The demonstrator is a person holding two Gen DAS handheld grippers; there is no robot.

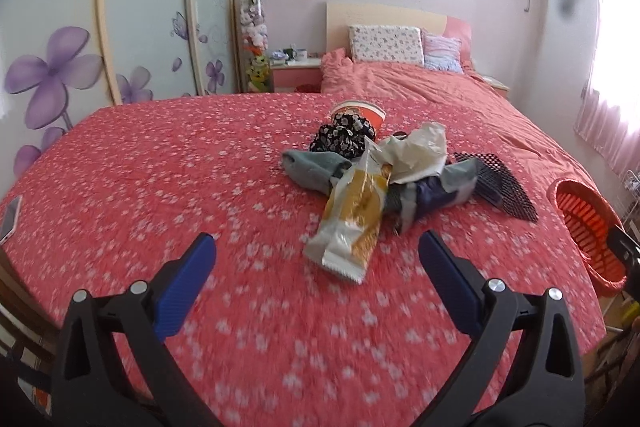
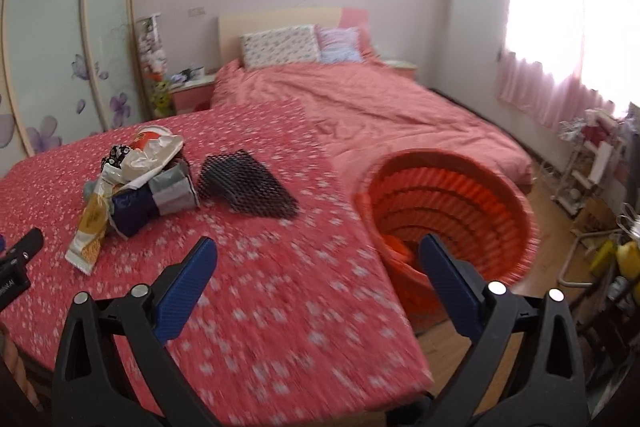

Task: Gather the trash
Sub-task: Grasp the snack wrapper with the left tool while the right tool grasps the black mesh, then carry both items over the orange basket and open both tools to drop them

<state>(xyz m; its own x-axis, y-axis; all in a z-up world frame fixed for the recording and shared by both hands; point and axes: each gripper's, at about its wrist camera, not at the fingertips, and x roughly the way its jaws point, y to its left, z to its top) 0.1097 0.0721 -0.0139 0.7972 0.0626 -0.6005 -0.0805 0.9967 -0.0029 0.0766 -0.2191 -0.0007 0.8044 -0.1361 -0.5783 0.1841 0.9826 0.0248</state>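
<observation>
Largest first: a bed (image 1: pixel 140 167) under a red floral sheet, filling both views, with pillows at the far headboard. Beside its edge, on the floor, an orange slatted laundry-style basket (image 2: pixel 460 195), seen from above in the right wrist view; something orange low inside, otherwise apparently bare, contents hard to tell.

On the sheet, a loose heap near the middle: a black mesh sheet (image 2: pixel 244 183) lying flat at the basket side, touching or just beside a grey and navy folded cloth (image 1: pixel 436 193); a crumpled white paper bag (image 1: pixel 420 147) on top; a grey sock (image 1: pixel 308 169) poking out to the left; a dark flowered fabric bundle (image 1: pixel 344 137) against a red and white paper cup (image 1: pixel 360 111) at the far end; and nearest, a yellow and white snack wrapper (image 1: pixel 352 223) lying flat, pointing toward the left gripper.

Judged as barely started: whole heap on the bed, little or nothing in the basket.

Left gripper (image 1: pixel 316 247) spread wide, holding nothing, hovering above the sheet with the wrapper's near end just ahead, between the two blue pads. Right gripper (image 2: pixel 318 251) equally wide and empty, poised over the bed edge, one finger over the sheet, the other over the basket rim; heap well apart, off to its left.
</observation>
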